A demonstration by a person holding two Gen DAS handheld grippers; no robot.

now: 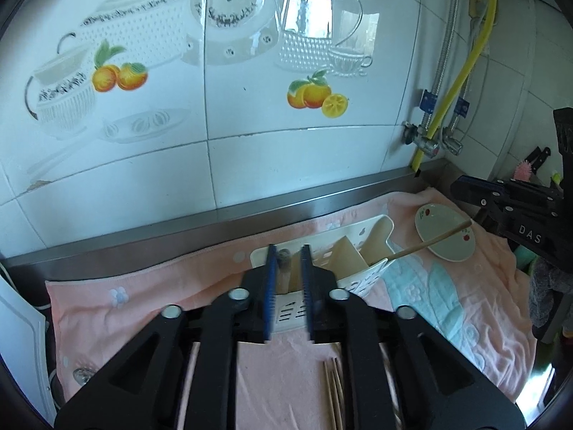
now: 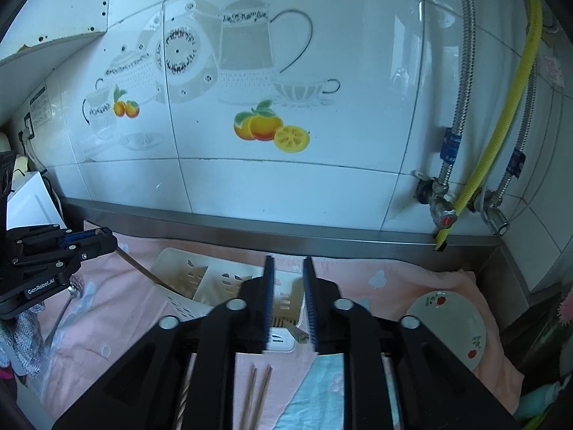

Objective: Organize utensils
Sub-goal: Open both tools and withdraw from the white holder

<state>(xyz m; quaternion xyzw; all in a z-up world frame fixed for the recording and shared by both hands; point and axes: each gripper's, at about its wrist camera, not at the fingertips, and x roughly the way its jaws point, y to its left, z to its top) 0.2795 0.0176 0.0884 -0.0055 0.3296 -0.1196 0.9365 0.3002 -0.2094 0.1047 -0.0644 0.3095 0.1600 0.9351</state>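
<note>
Partly done: one chopstick leaned in the white holder near the towel's back edge. Chopsticks remained at the front edge. Left gripper and right gripper slightly open, empty.

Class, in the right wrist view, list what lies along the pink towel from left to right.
Left gripper → spoon → white holder → right gripper → plate.

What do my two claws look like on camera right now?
Both are matte black plastic linkages with round silver pivot bolts and blue ribbed pads on the fingers. The left claw reads "GenRobot.AI" in white on its side; the right claw reads "DAS". No cables or sleeves visible.
</note>
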